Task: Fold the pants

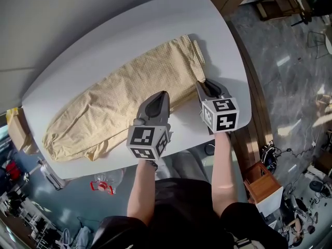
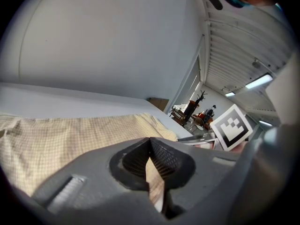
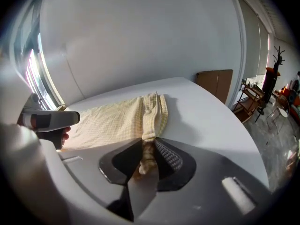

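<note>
The pale yellow checked pants lie stretched out flat along the white bench, from its left end towards its right end. They seem already doubled leg over leg, though the layers are hard to make out, so by this reading the crosswise folds remain to be made. Both forearms reach out from the bench's near edge and tilt downward side by side. The left hand-held gripper is pinched onto the cloth's near edge, and the right hand-held gripper is clamped on a bunched bit of the right end.
</note>
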Available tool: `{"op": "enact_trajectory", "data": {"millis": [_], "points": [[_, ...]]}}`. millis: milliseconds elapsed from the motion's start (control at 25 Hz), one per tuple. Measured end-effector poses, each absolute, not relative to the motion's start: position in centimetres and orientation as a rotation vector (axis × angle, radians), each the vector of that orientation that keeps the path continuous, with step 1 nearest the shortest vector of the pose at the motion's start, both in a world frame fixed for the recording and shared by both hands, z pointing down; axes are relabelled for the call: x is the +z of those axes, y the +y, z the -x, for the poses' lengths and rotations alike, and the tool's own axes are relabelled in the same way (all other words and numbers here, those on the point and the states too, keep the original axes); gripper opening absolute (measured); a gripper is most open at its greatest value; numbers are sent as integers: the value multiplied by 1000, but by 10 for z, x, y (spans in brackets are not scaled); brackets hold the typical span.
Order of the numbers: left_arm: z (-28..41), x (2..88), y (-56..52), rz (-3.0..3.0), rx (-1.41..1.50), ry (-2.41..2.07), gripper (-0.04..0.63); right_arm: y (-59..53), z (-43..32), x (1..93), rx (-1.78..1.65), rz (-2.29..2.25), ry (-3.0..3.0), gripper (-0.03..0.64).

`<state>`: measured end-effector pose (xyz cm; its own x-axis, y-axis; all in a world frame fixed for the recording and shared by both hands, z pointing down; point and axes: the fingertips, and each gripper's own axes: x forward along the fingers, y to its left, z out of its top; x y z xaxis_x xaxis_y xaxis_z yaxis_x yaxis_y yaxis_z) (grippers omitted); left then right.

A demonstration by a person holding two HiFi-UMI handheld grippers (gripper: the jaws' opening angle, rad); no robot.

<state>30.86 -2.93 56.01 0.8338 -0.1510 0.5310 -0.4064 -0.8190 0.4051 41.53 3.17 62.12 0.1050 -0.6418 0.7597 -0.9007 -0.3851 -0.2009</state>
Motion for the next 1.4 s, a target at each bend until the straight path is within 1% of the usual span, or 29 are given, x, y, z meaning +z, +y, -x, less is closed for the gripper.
{"op": "enact_trajectory", "data": {"millis": [160,480,1000,1120,1400], "points": [[-305,554,-32,-2494,650,-423,3,34,-416,621,1211,-2083,-1525,77],[-307,548,-31,-2509,646,-416,3,49,-420,614,1269,-2179,-1517,75],[-338,532,10,-2560,637,-324,3,139,-462,609,1305,-2290,-1382,77],[-331,522,8,-2568,611,-352,3,139,-463,599,1271,-2300,-1386,75],[-288,507,-11,-2555,549,-442,3,122,-451,561,1154,-2322,-1415,72]]}}
